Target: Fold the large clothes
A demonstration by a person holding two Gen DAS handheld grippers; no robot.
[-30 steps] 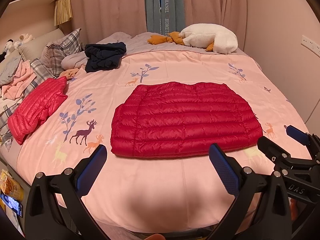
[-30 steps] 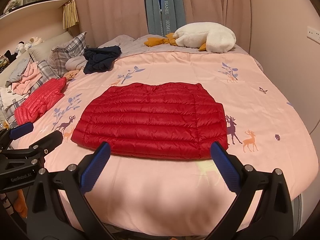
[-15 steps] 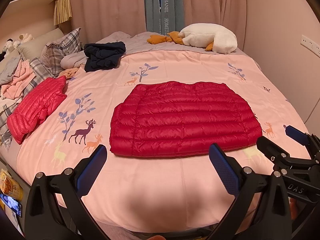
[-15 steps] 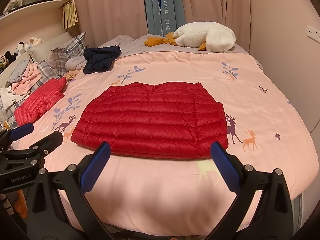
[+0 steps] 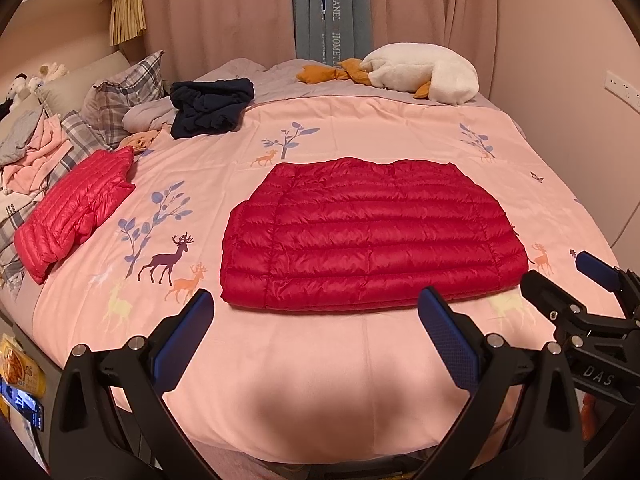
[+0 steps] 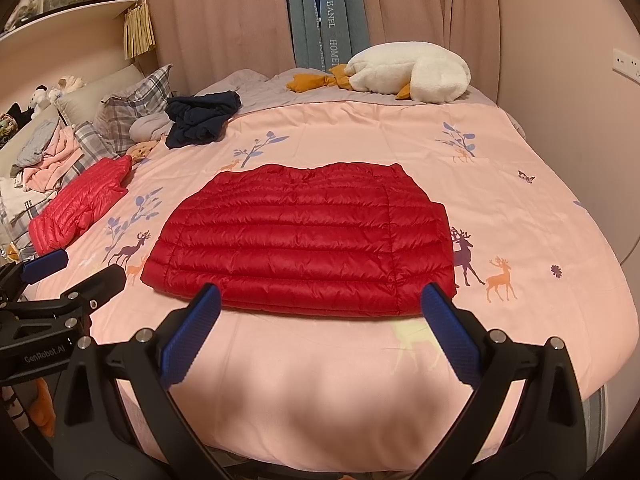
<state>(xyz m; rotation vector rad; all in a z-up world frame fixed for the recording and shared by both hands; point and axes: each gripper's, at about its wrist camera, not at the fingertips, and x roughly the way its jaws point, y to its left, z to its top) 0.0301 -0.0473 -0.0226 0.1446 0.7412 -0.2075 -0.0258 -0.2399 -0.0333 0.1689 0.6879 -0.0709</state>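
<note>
We held both grippers above the near edge of the pink deer-print duvet [image 5: 320,380], neither touching any cloth. The left gripper [image 5: 316,328] was released, its blue pads [image 5: 182,338] spread wide with nothing between them. The right gripper [image 6: 316,320] was likewise released and empty, pads [image 6: 450,336] wide apart.

The red down jacket [image 5: 372,236] lay flat on the duvet just ahead of both grippers. It was already folded into a broad, roughly rectangular pad. Its long axis ran left to right, across the line of the fingers; the quilted channels ran the same way. The narrower edge, notched at the middle like a collar, pointed away from us toward the far wall; the wider, thicker edge faced the grippers. In the left wrist view the jacket sat ahead and slightly right of the gap between the fingers; in the right wrist view [image 6: 304,244] it sat ahead and slightly left, its near edge just beyond the pad tips.

Far left of the left gripper lay a second, lighter red down jacket [image 5: 76,216], folded, long axis running diagonally away. Beyond it sat a dark navy garment [image 5: 210,106] in a heap, plaid pillows [image 5: 120,96] and a pile of pink clothes [image 5: 36,152]. A white goose plush [image 5: 424,74] rested at the far edge, ahead and right.
</note>
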